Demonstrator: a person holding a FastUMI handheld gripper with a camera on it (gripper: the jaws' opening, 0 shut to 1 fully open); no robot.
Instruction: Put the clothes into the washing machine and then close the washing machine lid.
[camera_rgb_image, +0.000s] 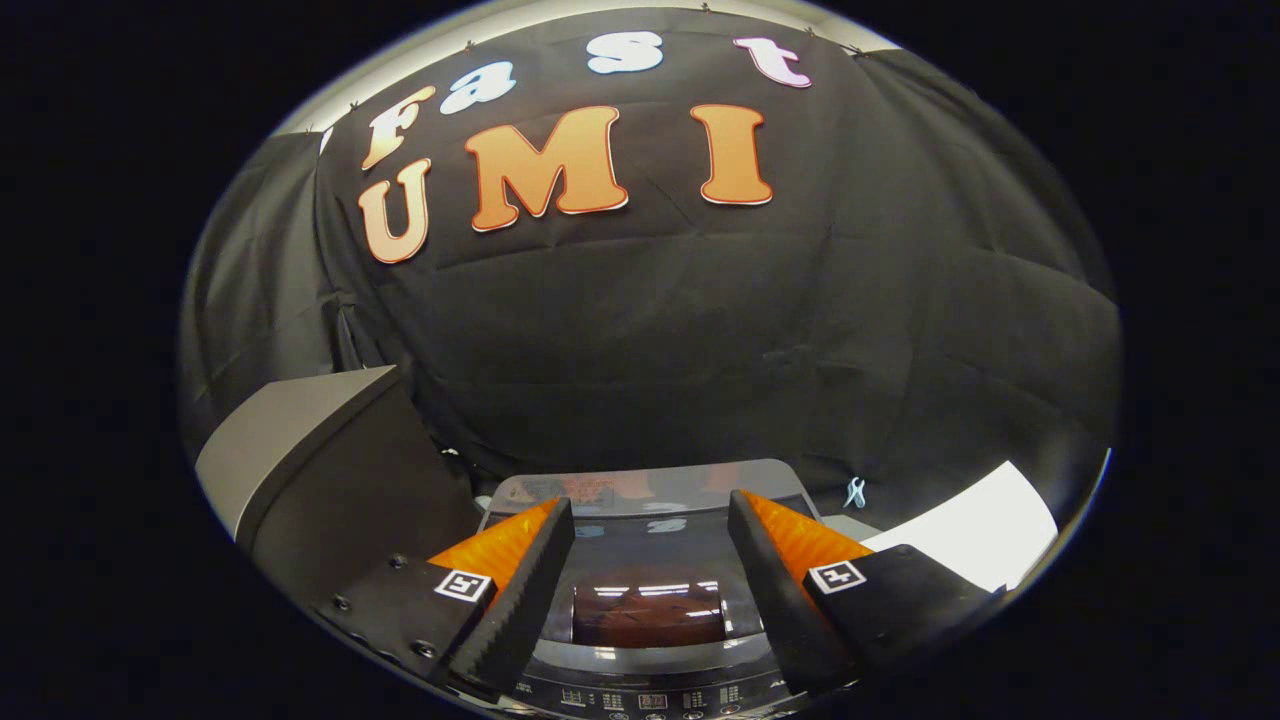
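Washing machine (648, 560) — top-loader, seen from above and in front, lying between and just beyond the fingers. Lid (648, 605) appears down: a dark glossy panel with a tinted window reflecting the ceiling lights, control strip (650, 700) at the near edge, a paler rear deck behind it.

Gripper (650, 520) — fingers spread wide apart, nothing between them, touching nothing; they hover over the lid.

Clothes — no loose garment can be made out on or beside the machine. A reddish-brown mass shows through the lid window (possibly laundry inside the drum, possibly only a reflection; cannot tell which).

Surroundings — a grey box-shaped unit (300, 450) stands beside the machine on one side; a white sheet-like surface (975, 535) on the other, with a small pale clip (855, 492) near the machine's rear corner.

Step in hand, as a judgement — with the lid seemingly flat and the fingers empty, the task looks at or near its end. If the lid is not fully seated, the next move calls for a light downward press on its front edge; otherwise, simply lifting clear.
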